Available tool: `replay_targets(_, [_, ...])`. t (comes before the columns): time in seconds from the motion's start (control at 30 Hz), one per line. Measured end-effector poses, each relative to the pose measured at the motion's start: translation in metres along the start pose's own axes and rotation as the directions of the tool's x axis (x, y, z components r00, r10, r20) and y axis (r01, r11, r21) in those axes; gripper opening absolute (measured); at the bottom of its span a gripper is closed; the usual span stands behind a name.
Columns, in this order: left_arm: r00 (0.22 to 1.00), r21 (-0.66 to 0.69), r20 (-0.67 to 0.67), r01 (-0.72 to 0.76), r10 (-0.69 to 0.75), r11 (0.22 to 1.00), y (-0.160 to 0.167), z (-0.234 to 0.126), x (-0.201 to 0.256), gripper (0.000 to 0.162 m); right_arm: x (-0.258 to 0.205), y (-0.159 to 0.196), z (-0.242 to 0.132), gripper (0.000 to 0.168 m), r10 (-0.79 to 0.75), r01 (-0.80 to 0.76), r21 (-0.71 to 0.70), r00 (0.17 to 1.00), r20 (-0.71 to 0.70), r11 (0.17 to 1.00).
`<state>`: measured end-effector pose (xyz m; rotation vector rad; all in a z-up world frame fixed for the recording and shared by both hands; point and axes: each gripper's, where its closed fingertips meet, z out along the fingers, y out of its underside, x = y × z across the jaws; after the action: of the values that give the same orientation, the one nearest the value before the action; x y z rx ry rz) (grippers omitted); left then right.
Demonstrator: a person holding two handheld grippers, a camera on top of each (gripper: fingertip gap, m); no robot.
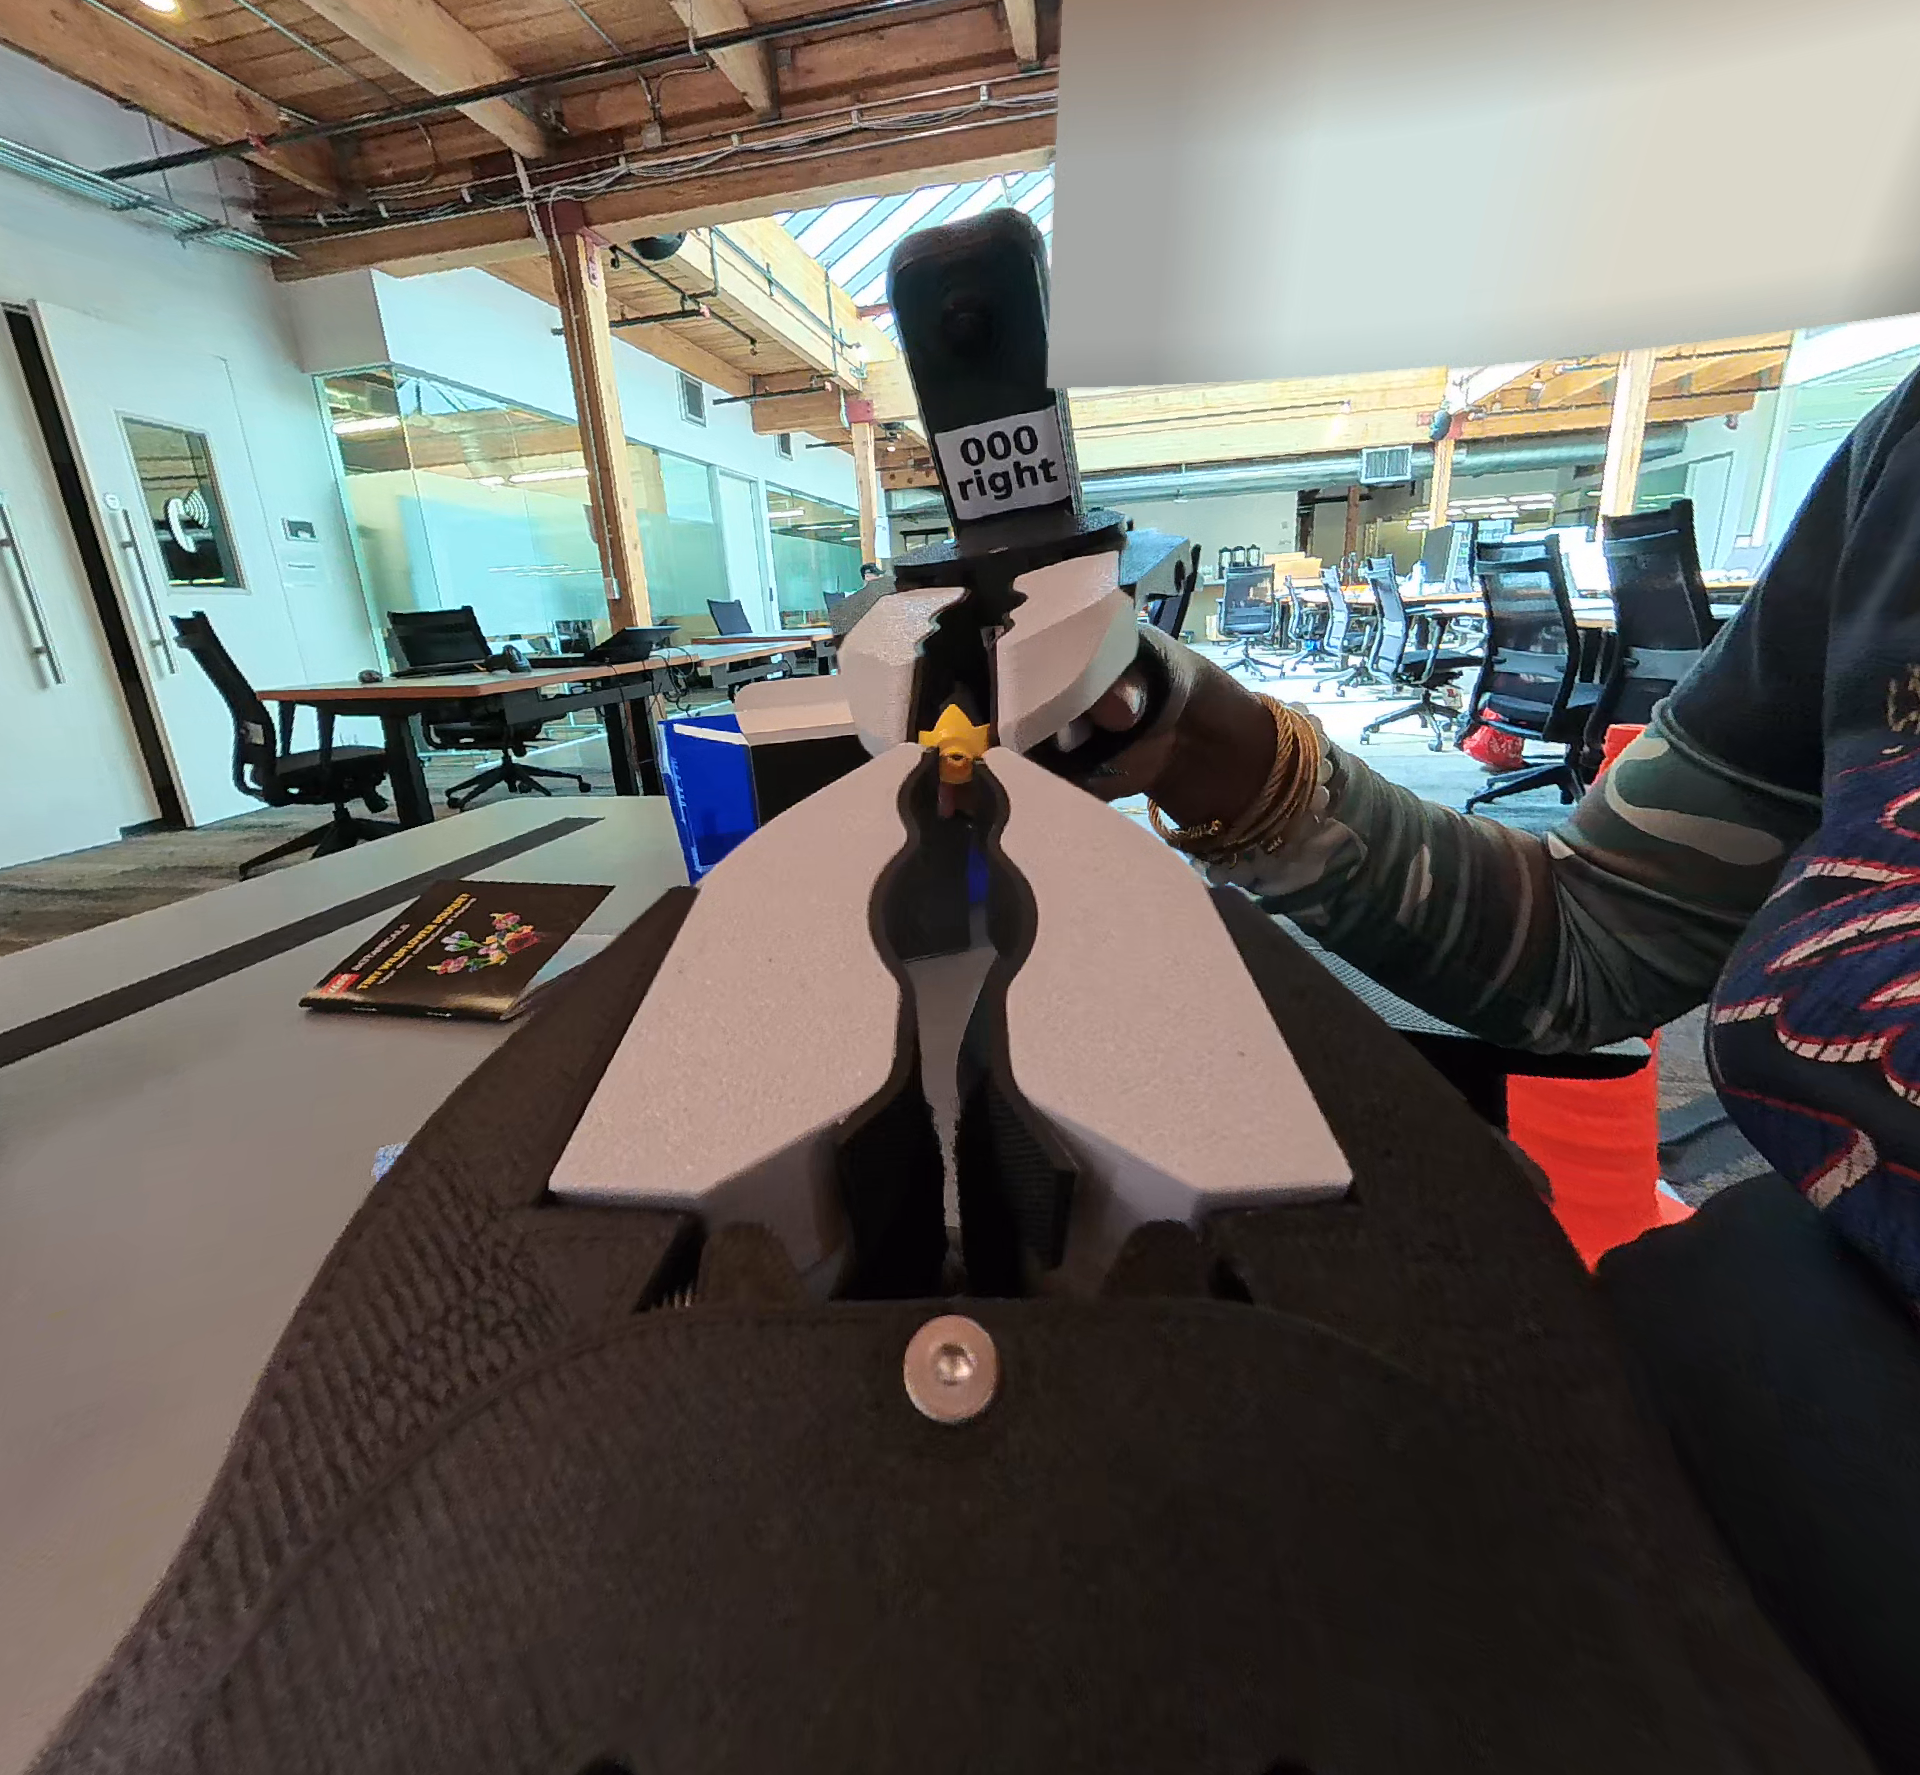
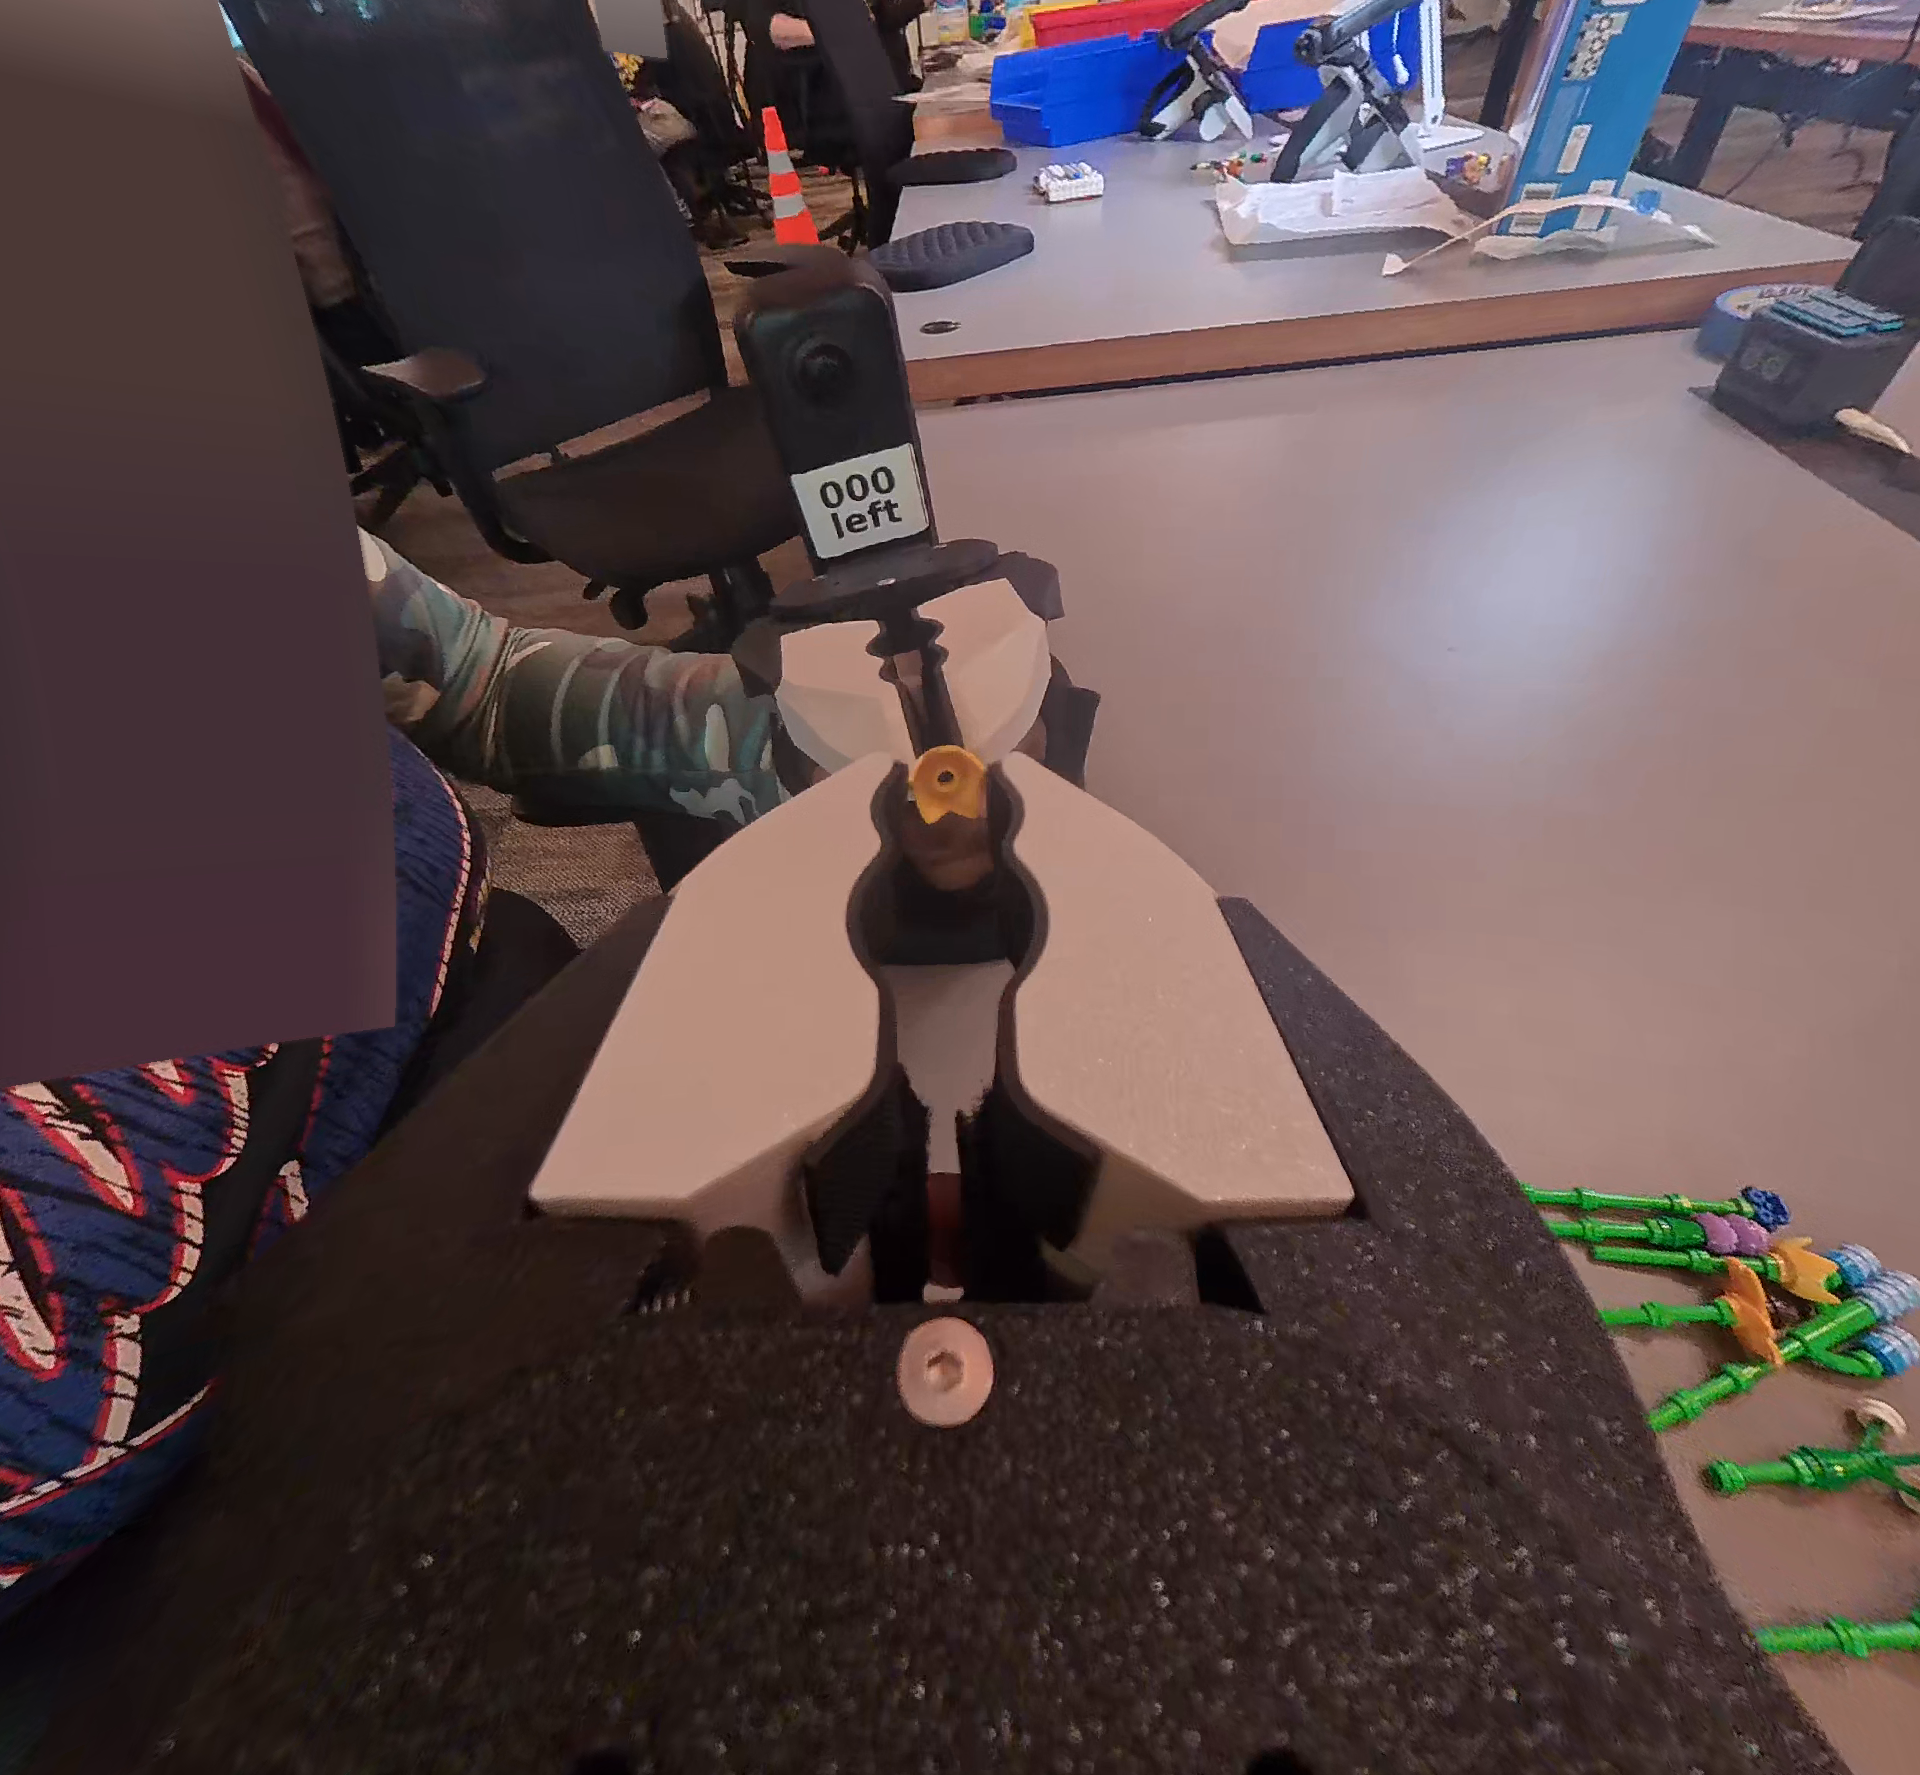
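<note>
I worry the small yellow flower piece (image 1: 952, 736) could pop loose and drop toward the desk (image 2: 1455, 686) if either side twists, since my left tongs (image 1: 951, 769) and right tongs (image 2: 945, 780) meet tip to tip, both nearly closed and pinching it.

- White label with black printed characters, in two lines, on the black camera (image 1: 971, 323) mounted above the right hand-held gripper (image 1: 951, 733).
- A matching white label on the camera (image 2: 826, 375) of the left hand-held gripper (image 2: 943, 757).
- Dark booklet (image 1: 457, 951) on the desk (image 1: 208, 1154): red logo, title line, flower picture.
- Telephone symbol on a door window (image 1: 185, 520).
- Printed stickers on an upright blue box (image 2: 1621, 32).
</note>
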<state>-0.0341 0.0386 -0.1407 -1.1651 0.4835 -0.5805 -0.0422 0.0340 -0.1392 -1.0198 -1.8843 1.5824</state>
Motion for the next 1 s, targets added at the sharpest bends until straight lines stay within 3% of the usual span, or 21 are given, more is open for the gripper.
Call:
replay_targets(0.07, [1.000, 0.002, -0.004, 0.007, -0.007, 1.000, 0.000, 0.000, 0.001, 0.006, 0.000, 0.001, -0.001, 0.014, -0.012, 0.012, -0.009, 1.000, 0.000, 1.000])
replay_targets(0.13, [0.999, 0.009, 0.033, -0.010, 0.010, 1.000, -0.001, 0.000, -0.004, 0.018, 0.003, -0.003, -0.008, 0.014, -0.033, 0.033, -0.013, 0.999, -0.037, 0.999])
replay_targets(0.23, [0.991, -0.015, 0.132, -0.020, 0.022, 1.000, 0.003, -0.001, -0.018, 0.040, 0.024, -0.017, -0.049, 0.014, -0.098, 0.092, -0.036, 0.963, -0.250, 0.995])
replay_targets(0.3, [0.984, -0.052, 0.181, 0.009, 0.001, 0.999, 0.009, 0.000, -0.026, 0.047, 0.048, -0.019, -0.095, 0.014, -0.143, 0.106, -0.104, 0.870, -0.473, 0.989])
replay_targets(0.37, [0.975, -0.060, 0.222, 0.042, -0.028, 0.997, 0.012, -0.001, -0.034, 0.047, 0.070, -0.012, -0.148, 0.014, -0.181, 0.054, -0.205, 0.717, -0.673, 0.977])
replay_targets(0.47, [0.974, -0.037, 0.221, 0.069, -0.059, 0.997, 0.010, -0.003, -0.036, 0.046, 0.087, 0.016, -0.212, 0.014, -0.192, -0.141, -0.308, 0.527, -0.828, 0.941])
replay_targets(0.57, [0.975, -0.056, 0.213, 0.079, -0.065, 0.995, 0.013, -0.002, -0.035, 0.045, 0.091, 0.045, -0.234, 0.014, -0.149, -0.297, -0.329, 0.498, -0.855, 0.896])
replay_targets(0.67, [0.978, -0.072, 0.204, 0.062, -0.046, 0.996, 0.014, 0.000, -0.033, 0.044, 0.097, 0.053, -0.242, 0.014, -0.143, -0.335, -0.326, 0.469, -0.872, 0.884])
replay_targets(0.93, [0.979, -0.066, 0.197, 0.066, -0.052, 0.996, 0.013, -0.001, -0.032, 0.037, 0.097, 0.053, -0.248, 0.021, -0.153, -0.330, -0.325, 0.452, -0.878, 0.887])
replay_targets(1.0, [0.979, -0.064, 0.199, 0.070, -0.056, 0.996, 0.013, -0.001, -0.032, 0.036, 0.094, 0.042, -0.236, 0.021, -0.145, -0.271, -0.310, 0.494, -0.857, 0.911])
